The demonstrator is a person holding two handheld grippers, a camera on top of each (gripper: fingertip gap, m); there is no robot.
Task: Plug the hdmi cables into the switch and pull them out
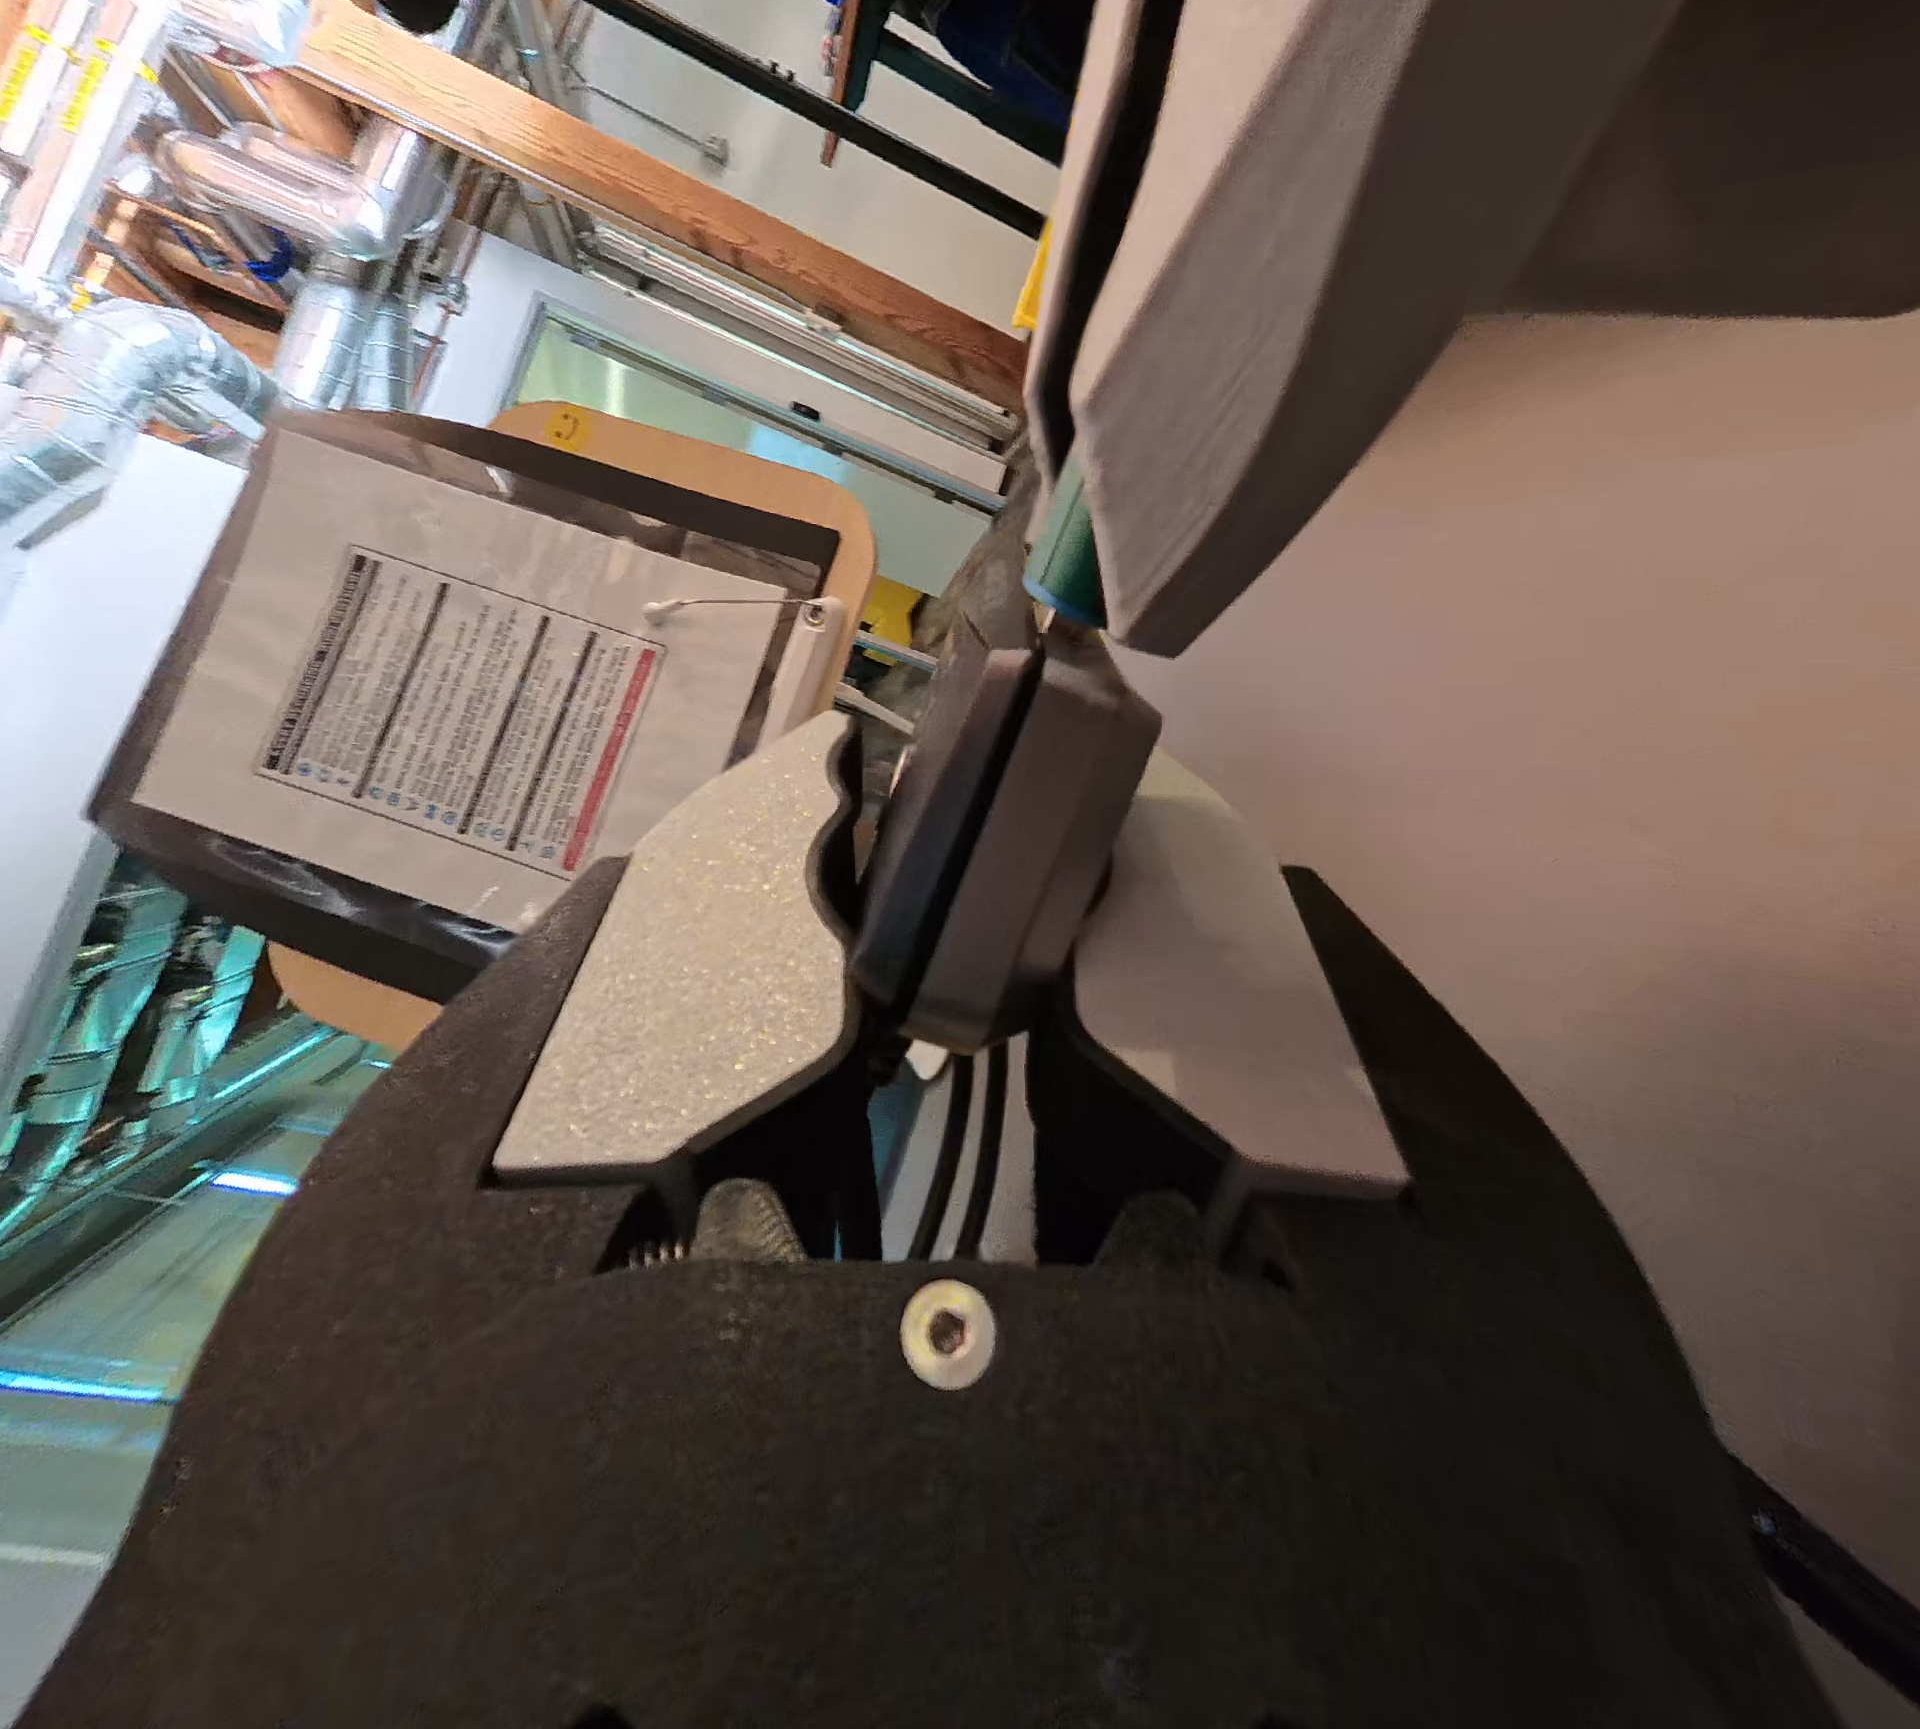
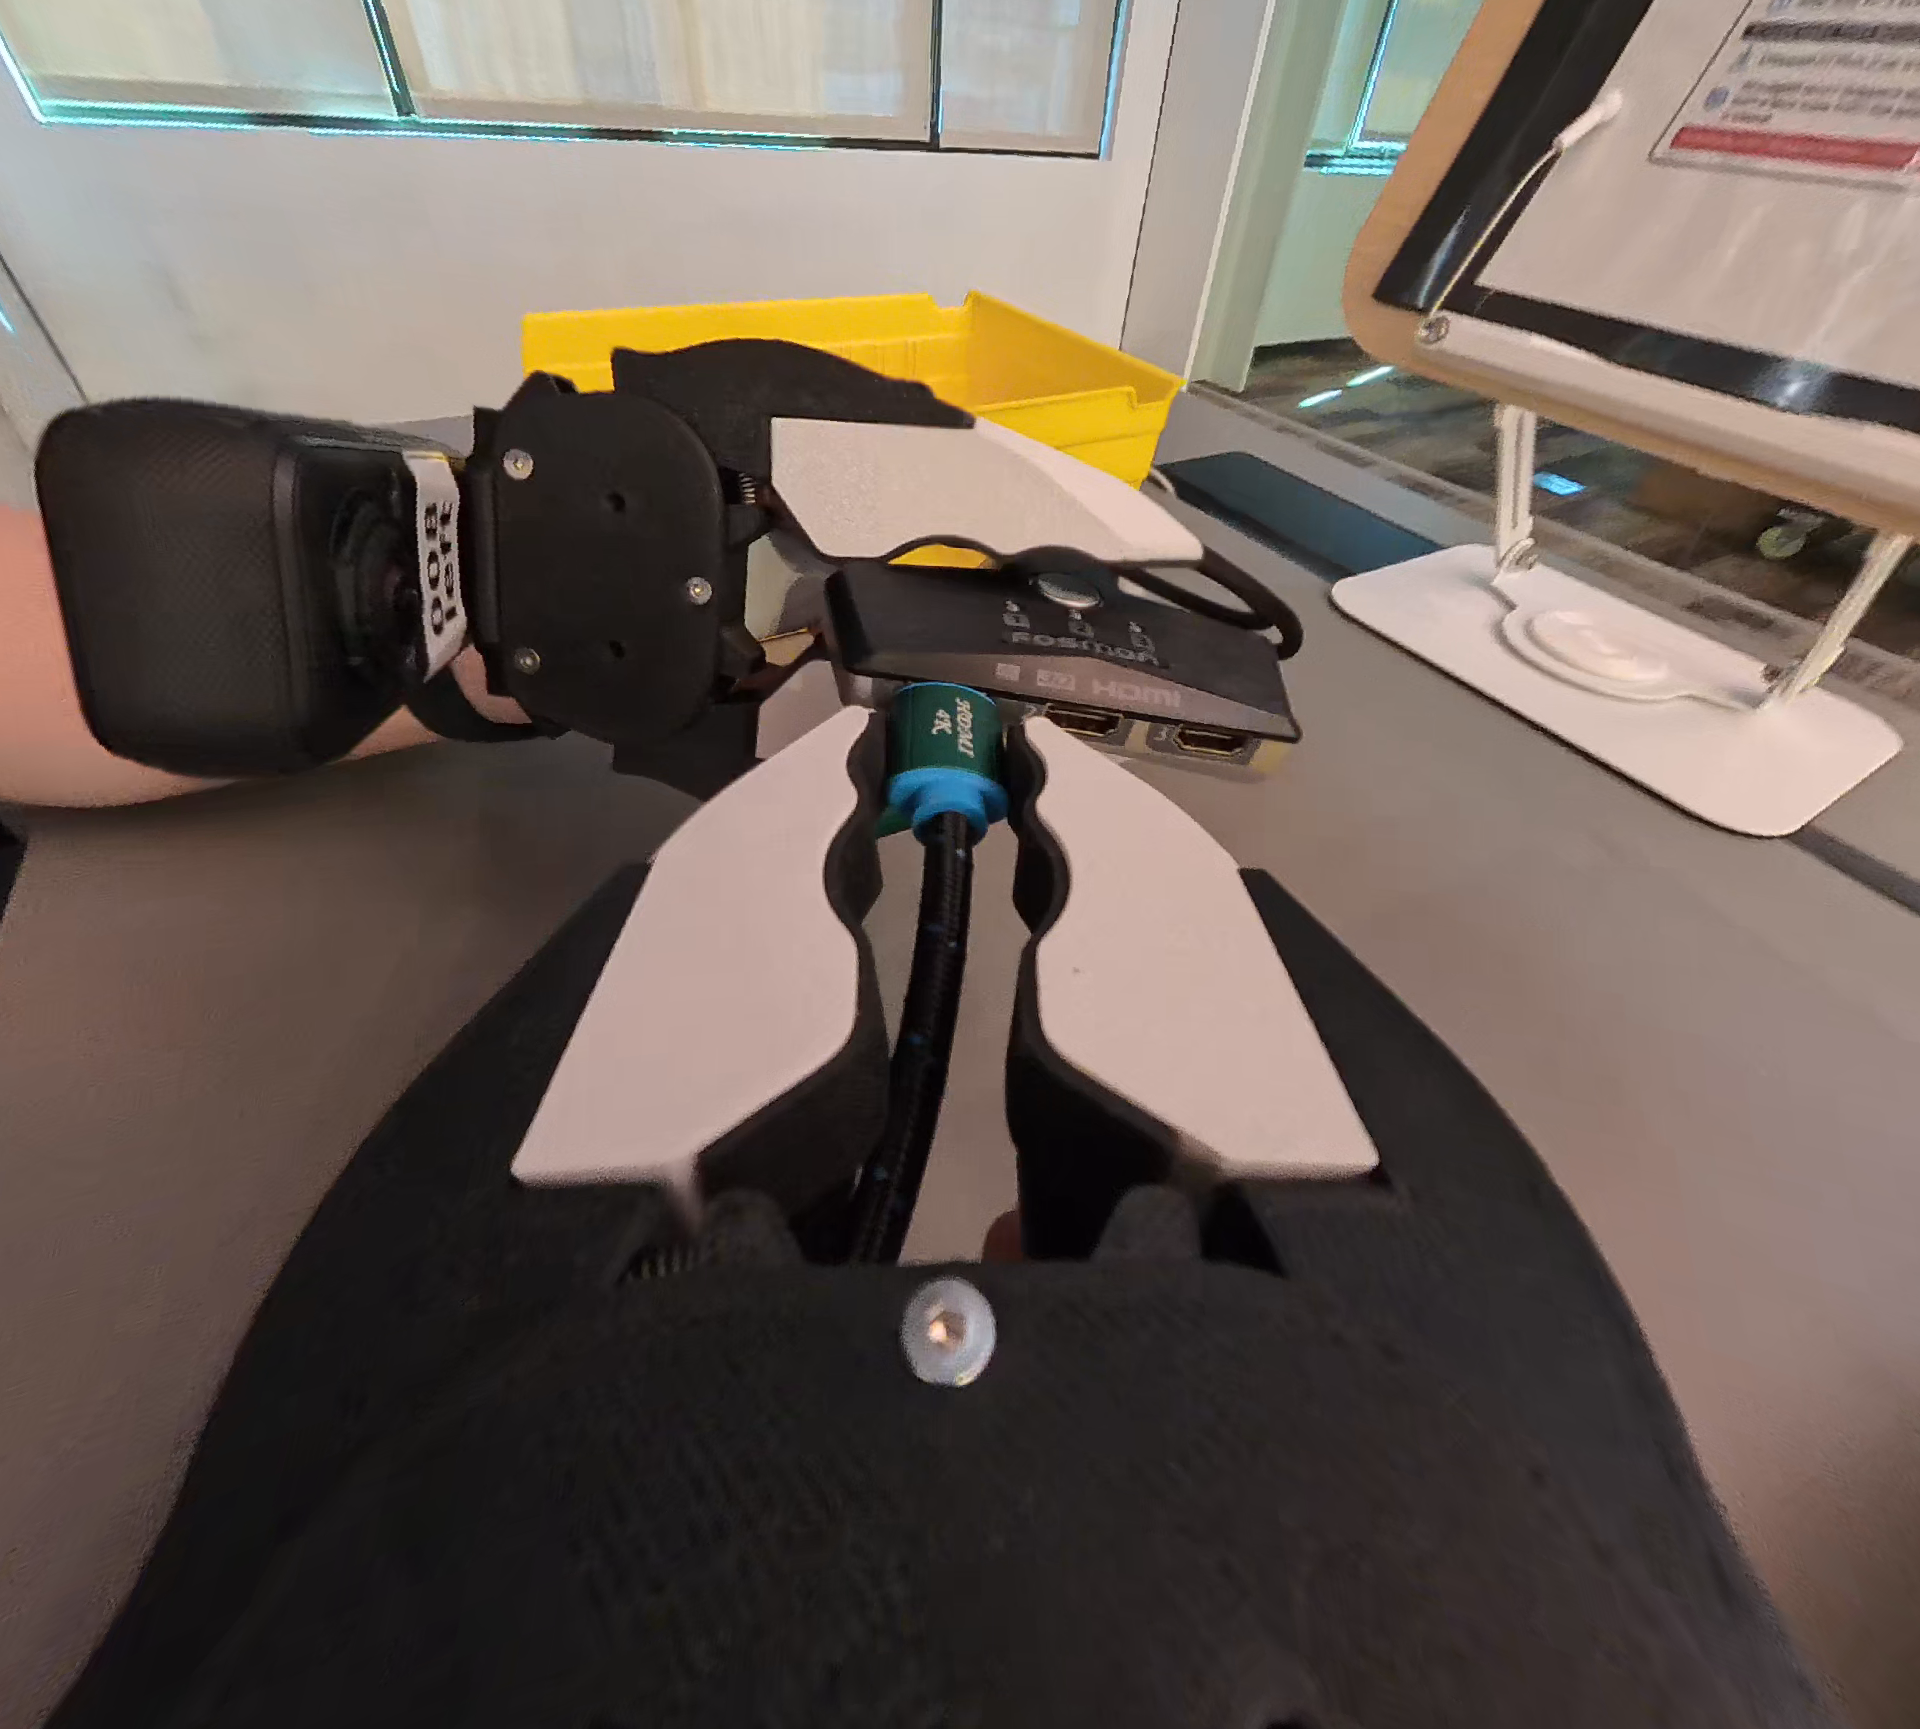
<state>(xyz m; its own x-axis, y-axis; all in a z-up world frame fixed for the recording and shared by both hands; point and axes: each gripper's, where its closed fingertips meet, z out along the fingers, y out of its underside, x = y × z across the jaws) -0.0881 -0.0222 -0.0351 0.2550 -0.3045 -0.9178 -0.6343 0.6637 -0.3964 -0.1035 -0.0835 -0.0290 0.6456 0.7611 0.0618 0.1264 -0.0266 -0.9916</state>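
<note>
The left gripper [image 2: 997,578] pinches the switch [image 2: 1070,651] above the table [image 2: 312,952], while the right gripper [image 2: 940,754] squeezes the green plug [image 2: 940,723] at the switch's first hole, with two holes beside it empty.

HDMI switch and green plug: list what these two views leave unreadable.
- Plug tip of the green HDMI plug: right wrist view, hidden inside or behind the HDMI switch; seating depth unclear.
- Switch's far side: covered by the left tool.
- Left wrist view: switch edge-on, ports unseen.
</note>
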